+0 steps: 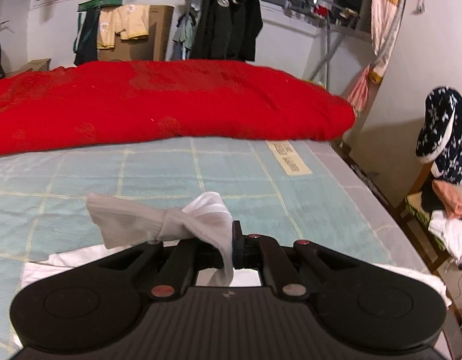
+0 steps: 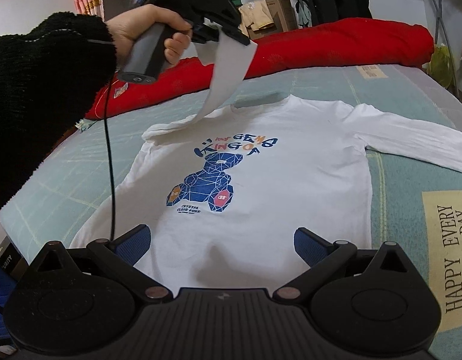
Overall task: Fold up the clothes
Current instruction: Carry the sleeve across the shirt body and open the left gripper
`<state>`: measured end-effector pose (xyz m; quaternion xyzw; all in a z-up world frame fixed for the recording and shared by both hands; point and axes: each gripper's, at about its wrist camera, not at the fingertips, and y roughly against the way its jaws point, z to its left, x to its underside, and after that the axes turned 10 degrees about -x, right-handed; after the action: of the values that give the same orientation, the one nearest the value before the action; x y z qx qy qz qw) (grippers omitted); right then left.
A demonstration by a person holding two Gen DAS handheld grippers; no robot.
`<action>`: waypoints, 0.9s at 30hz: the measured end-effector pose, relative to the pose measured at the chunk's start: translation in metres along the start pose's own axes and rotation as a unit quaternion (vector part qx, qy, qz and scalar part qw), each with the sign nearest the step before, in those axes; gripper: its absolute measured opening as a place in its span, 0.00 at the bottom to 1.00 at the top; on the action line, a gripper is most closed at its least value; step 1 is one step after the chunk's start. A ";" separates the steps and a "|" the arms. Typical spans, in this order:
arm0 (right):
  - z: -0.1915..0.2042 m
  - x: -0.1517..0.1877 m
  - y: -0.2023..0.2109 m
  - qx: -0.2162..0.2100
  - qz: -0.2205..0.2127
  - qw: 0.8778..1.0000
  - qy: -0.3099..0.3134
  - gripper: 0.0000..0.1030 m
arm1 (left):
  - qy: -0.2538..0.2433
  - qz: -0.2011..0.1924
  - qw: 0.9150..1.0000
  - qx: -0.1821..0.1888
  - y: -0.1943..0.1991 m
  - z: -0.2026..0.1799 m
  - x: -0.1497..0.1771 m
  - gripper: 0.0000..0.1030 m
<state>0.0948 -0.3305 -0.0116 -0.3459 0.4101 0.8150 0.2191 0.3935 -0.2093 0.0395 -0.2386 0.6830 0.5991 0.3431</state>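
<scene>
White sleeve cuff clamped in left gripper; thin pinch may slip mid-fold; right gripper gapes empty.

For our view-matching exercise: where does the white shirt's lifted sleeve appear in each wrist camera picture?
Left wrist view: the sleeve sits low at centre, pinched in the left gripper, cuff fanning out to the left.
Right wrist view: it hangs as a strip from upper centre down to the shirt.
Shared landmark: the red quilt.
</scene>
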 end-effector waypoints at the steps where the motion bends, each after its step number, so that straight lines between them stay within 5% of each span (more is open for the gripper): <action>1: -0.001 0.000 -0.001 0.000 0.000 1.000 -0.001 1.00 | -0.005 0.002 1.000 0.001 -0.003 -0.004 0.002 0.01; 11: -0.008 0.001 -0.004 0.006 0.005 1.000 -0.010 1.00 | -0.095 0.041 0.995 -0.013 -0.036 -0.042 0.050 0.01; 19: -0.006 0.000 -0.005 0.016 0.006 1.000 -0.007 1.00 | -0.210 0.063 0.975 -0.025 -0.045 -0.072 0.076 0.06; 22: -0.006 0.000 -0.004 0.018 0.007 1.000 -0.007 1.00 | -0.242 0.078 0.967 -0.009 -0.044 -0.078 0.079 0.10; 24: -0.006 0.000 -0.004 0.019 0.007 1.000 -0.007 1.00 | -0.259 0.095 0.961 0.004 -0.044 -0.079 0.081 0.21; 27: -0.006 0.000 -0.004 0.021 0.008 1.000 -0.008 1.00 | -0.246 0.111 0.962 0.030 -0.038 -0.073 0.081 0.34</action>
<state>0.0996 -0.3326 -0.0165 -0.3316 0.4281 0.8107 0.2228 0.3556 -0.2803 -0.0425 0.0037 0.6169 0.6530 0.4393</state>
